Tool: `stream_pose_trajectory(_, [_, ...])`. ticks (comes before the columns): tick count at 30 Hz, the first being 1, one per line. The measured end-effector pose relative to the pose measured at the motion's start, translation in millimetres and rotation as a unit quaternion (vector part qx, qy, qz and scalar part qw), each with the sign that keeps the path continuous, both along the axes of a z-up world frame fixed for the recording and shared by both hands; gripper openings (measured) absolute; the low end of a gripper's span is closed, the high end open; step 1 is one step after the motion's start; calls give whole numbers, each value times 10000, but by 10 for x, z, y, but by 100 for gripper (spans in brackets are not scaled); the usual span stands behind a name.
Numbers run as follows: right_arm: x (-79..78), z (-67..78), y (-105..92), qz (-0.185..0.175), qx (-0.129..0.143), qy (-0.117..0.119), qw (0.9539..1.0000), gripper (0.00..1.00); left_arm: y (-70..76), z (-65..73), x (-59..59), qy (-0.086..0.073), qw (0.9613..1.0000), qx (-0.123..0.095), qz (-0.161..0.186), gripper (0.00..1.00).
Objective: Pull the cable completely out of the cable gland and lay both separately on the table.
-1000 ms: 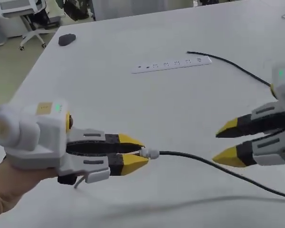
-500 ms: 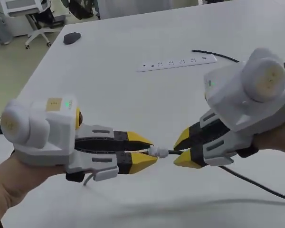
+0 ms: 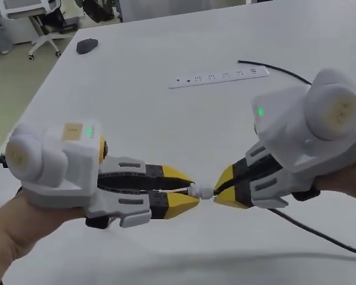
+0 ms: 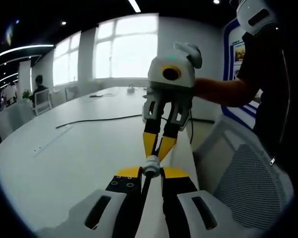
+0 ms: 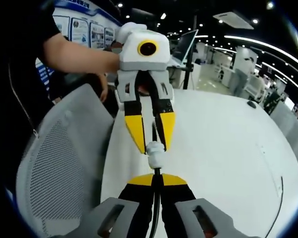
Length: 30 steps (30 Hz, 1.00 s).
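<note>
In the head view my left gripper is shut on a small white cable gland just above the white table. A black cable leaves the gland to the right and trails over the table. My right gripper faces the left one tip to tip and is shut on the cable right beside the gland. In the left gripper view the gland sits between my left gripper's yellow tips. In the right gripper view the cable runs between my right gripper's tips to the gland.
A white power strip with its black lead lies at the far middle of the table. A dark mouse rests near the far left corner. A grey mesh chair stands close by the table edge.
My right gripper came in from the right, then shut on the cable beside the gland. The left gripper kept its hold on the gland and barely moved.
</note>
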State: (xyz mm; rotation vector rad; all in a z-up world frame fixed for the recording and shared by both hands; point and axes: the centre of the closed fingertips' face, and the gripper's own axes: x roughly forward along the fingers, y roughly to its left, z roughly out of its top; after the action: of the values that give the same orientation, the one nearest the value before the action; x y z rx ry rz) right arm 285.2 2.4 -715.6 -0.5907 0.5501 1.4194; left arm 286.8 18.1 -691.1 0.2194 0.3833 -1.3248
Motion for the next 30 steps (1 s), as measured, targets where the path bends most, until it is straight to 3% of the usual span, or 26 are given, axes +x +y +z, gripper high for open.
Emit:
stream_pose_trajectory(9, [174,-148,-574,-658,-306,-48,9974,0,154,24,26,-218,9995,77,195,15])
stream_pose_trajectory(17, [283,-319,-1142,-1287,-782,-114,9885,0,281,52,30,-174,9991,-20,385,15])
stream_pose_trajectory(26, [283,-375,-1227,-1318,-906,-119,9870,0,349,49,13,-135,9984,-89,533,15])
stream_pose_trajectory(30, [244,-507,-1203,-1281,-1180,-1,9847,0,366,33,17,-119,9983,-80,574,15])
